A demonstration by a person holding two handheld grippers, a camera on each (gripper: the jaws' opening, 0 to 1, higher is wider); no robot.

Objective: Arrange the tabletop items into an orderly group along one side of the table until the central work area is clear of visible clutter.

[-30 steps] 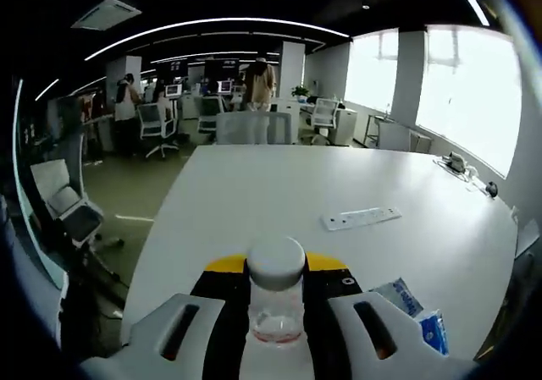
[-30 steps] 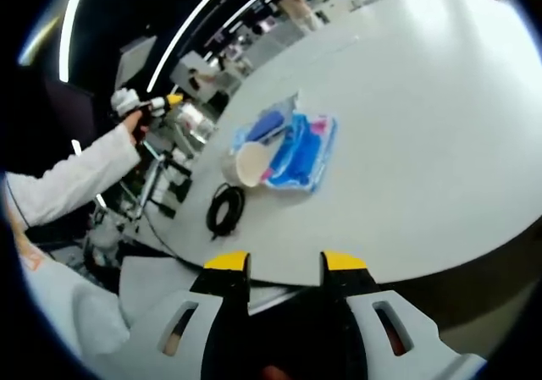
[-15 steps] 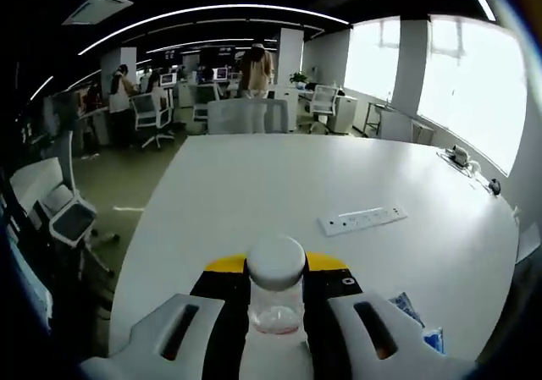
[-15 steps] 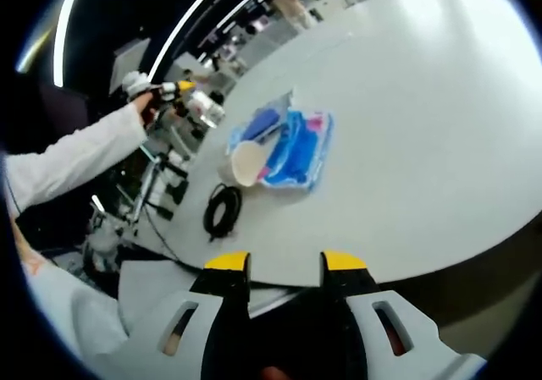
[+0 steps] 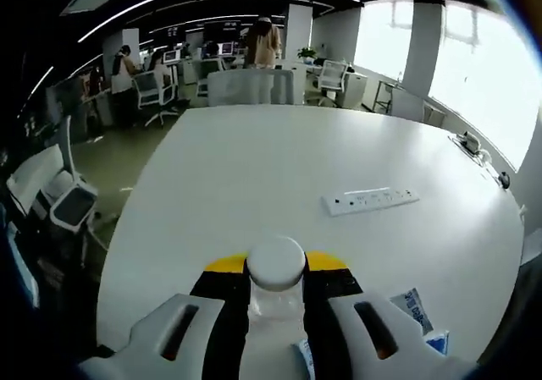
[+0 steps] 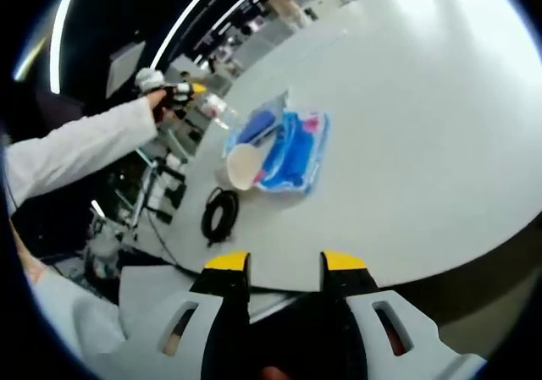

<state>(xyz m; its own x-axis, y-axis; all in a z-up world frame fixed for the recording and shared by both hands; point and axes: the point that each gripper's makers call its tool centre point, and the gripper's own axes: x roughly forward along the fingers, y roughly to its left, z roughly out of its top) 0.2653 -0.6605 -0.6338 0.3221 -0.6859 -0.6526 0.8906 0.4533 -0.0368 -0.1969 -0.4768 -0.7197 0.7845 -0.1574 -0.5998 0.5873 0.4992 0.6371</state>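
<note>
My left gripper is shut on a clear bottle with a white cap, held above the near part of the white table. In the right gripper view the left gripper hangs at the upper left in a white-sleeved hand, with the bottle out over the table's edge. Below it lie a pile of blue packets, a white cup on its side and a coiled black cable. My right gripper is open with nothing in it, off the table's near edge.
A white power strip lies mid-table. Blue-and-white packets sit at the lower right near my left jaw. Office chairs stand at the far edge, a person beyond them. A chair stands left of the table.
The left gripper with the bottle has moved forward over the table and tipped down a little. In the right gripper view it has shifted right toward the packet pile. The right gripper holds still.
</note>
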